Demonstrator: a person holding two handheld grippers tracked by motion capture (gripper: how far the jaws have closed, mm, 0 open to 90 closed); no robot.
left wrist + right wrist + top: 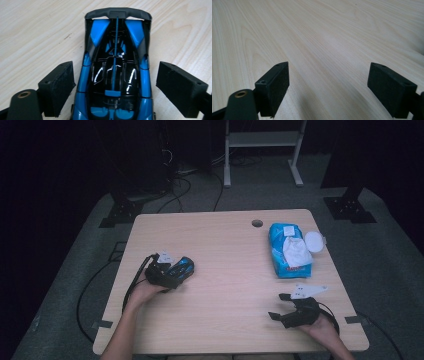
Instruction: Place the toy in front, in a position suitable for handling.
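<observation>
A pale wooden table (230, 270) stands in a dark room on a grey floor, with black cables (175, 185) trailing behind it and a white metal frame (262, 150) beyond. A round hole (257, 223) sits near the table's far edge.

On the left half of the table lies a blue and black toy car (116, 72), roughly midway between the near and far edges. In the high view its long axis runs slantwise, from near left to far right. In the left gripper view its dark rear wing lies farthest from the camera.

The left gripper (175, 272) straddles the car, one pad on each side with a gap showing, not pressing. The right gripper (285, 307) rests near the front right corner, jaws wide over bare wood.

A blue wipes packet (287, 251) with a white round lid (315, 241) beside it lies at the far right. The table's middle is bare wood.
</observation>
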